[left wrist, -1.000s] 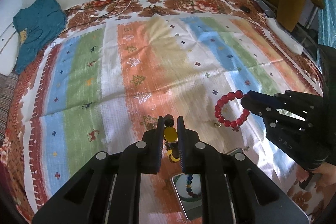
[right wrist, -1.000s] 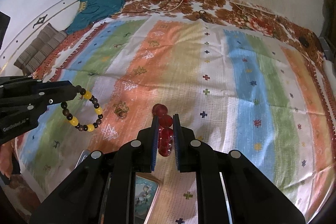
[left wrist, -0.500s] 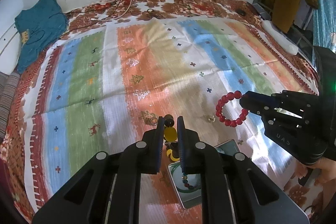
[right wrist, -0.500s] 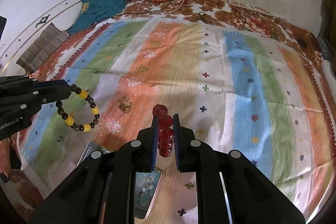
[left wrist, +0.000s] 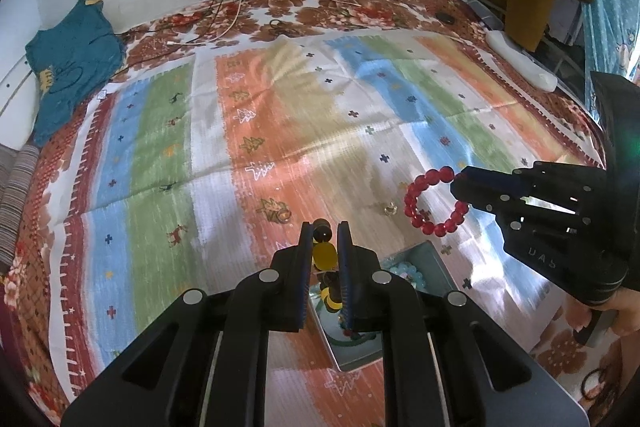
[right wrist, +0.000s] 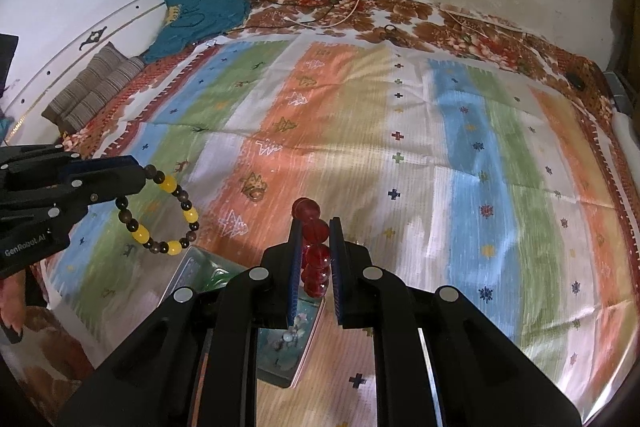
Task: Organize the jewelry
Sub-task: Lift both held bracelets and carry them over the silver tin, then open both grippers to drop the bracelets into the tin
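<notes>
Left gripper (left wrist: pixel 325 247): clenched on the yellow-and-dark bead bracelet (right wrist: pixel 160 211). In the left wrist view, 1 dark bead and 1 yellow bead show between its pads at lower centre; in the right wrist view the loop hangs free from its tip at left centre.

Right gripper (right wrist: pixel 313 251): clenched on the red bead bracelet (left wrist: pixel 434 201). In the right wrist view a column of red beads sits between the pads at lower centre; in the left wrist view the ring dangles from its tip at right centre.

Change, grippers: neither grip has changed across the 3 pictures of each view; both bracelets are held clear of the cloth throughout.

Change, scene: the striped cloth (left wrist: pixel 224 163) has slid toward the upper part of both frames, and more of the tin (left wrist: pixel 434 259) now shows below the jaws than 1 second ago.

Tin, contents: pale blue beads and other beaded pieces lie inside; exact items too small to tell.

Second tin (right wrist: pixel 280 351): lies under the right gripper at lower centre, with small pale pieces in it.

Loose pieces: 1 ring-like item (left wrist: pixel 282 215) and 1 small clear piece (left wrist: pixel 389 207) lie on the cloth beyond the tins.

Meaning for task: both hands appear to be carrying their bracelets back toward the tins; depositing seems the step in hand, and neither bracelet is yet over an opening with certainty.
</notes>
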